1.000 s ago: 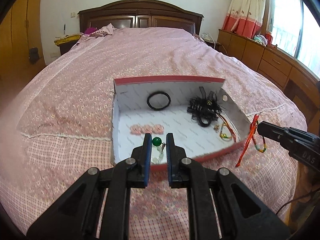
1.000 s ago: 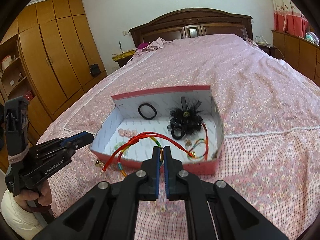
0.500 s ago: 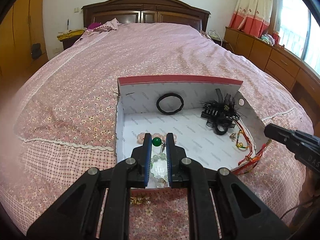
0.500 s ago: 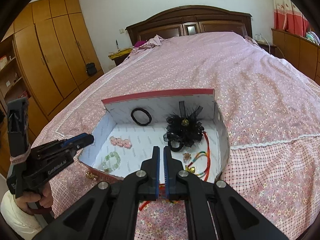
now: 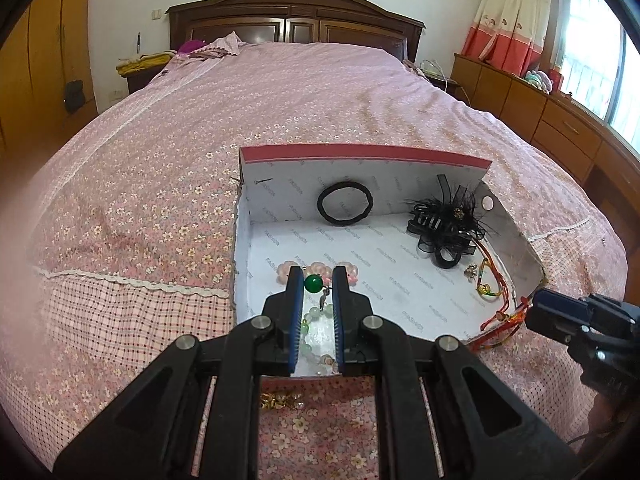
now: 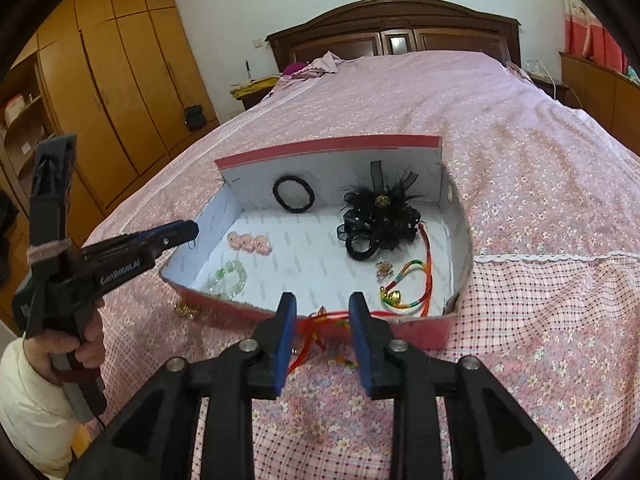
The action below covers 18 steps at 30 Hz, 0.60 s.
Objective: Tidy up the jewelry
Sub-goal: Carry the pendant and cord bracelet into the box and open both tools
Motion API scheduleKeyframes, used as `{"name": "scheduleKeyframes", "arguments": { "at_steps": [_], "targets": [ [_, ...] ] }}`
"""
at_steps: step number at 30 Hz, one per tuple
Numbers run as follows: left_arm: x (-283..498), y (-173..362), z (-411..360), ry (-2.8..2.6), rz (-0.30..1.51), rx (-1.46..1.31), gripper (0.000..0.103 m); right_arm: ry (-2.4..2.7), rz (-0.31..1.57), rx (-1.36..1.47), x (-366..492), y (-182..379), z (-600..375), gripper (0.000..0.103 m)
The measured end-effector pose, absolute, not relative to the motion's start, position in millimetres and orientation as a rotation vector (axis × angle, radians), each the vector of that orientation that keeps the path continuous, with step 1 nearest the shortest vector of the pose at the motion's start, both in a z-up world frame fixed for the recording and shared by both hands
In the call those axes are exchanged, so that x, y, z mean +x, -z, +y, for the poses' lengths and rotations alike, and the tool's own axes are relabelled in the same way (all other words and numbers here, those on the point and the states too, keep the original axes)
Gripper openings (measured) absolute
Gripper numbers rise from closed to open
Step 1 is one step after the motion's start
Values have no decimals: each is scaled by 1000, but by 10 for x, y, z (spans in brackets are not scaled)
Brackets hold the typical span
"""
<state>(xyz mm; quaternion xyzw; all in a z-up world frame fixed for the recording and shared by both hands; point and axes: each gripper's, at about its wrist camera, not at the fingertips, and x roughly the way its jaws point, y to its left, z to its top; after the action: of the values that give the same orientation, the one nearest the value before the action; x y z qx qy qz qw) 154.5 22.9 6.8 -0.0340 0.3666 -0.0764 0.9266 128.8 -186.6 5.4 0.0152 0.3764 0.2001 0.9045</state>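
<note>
Left wrist view showed my left gripper (image 5: pixel 314 284) closed on a small green bead (image 5: pixel 313 283) with a thin metal pendant hanging beside it, held just over the near left part of the open box (image 5: pixel 360 153) on the pink floral bed (image 5: pixel 160 208). Under that gripper lay a pale green bead bracelet (image 6: pixel 229 279), and just beyond it a row of pink shell-like beads (image 6: pixel 249 242). Outside the box, touching the bedspread by its near wall, sat a small gold trinket (image 5: pixel 276 401).

Toward the middle, a black hair tie (image 5: pixel 345 207) leaned against the back wall. Further right sat a black feathered hair clip (image 5: pixel 446 226), then a small gold charm (image 6: pixel 385 270) and the looped end of a red and rainbow cord (image 6: pixel 412 286).

At the right, my right gripper (image 6: pixel 322 316) stood open, its fingers apart on either side of the cord's tail, which draped over the near wall of the box and trailed onto the bed. It held nothing.

My judgement was that the cord might slide out, since its hanging tail could pull the rest over the low wall. The bead piece, pinched only on its round surface, could slip free and roll into the bedspread. The gold trinket outside might be overlooked, being low and partly hidden under my left gripper.
</note>
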Motion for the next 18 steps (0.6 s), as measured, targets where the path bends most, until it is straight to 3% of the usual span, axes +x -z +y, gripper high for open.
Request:
{"name": "scheduleKeyframes", "arguments": {
  "at_steps": [18],
  "targets": [
    [1515,-58,227,165,757,-79,5,-336,864,0,1376,318,-1929,30]
  ]
}}
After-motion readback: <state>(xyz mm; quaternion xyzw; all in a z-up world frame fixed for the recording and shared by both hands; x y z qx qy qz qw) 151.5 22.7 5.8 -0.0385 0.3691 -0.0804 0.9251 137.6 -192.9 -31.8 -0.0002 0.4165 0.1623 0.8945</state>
